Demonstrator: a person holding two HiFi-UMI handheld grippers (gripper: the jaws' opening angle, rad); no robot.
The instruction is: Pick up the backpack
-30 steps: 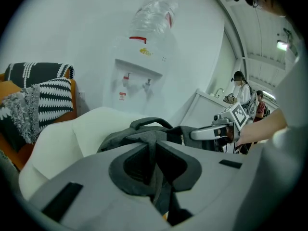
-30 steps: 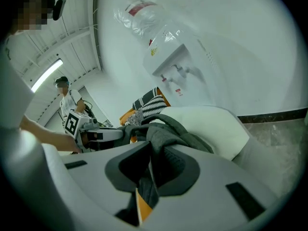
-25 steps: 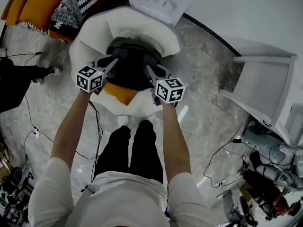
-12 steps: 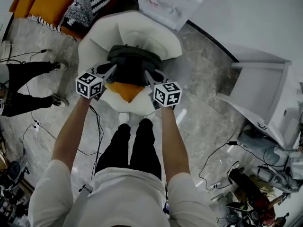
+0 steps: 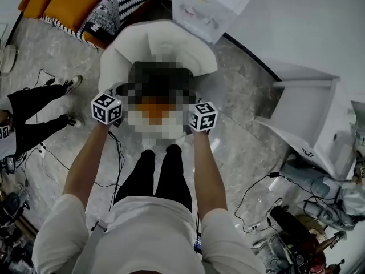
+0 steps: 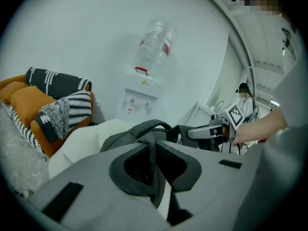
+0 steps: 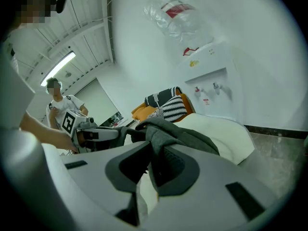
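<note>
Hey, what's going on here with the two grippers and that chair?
A person holds a gripper in each hand, and both are clamped on a dark grey backpack. The left gripper pinches a fold of its fabric on one side, the right gripper a fold on the other, so they face each other across it. The backpack is over a white chair. Whether it is clear of the seat can't be told.
</note>
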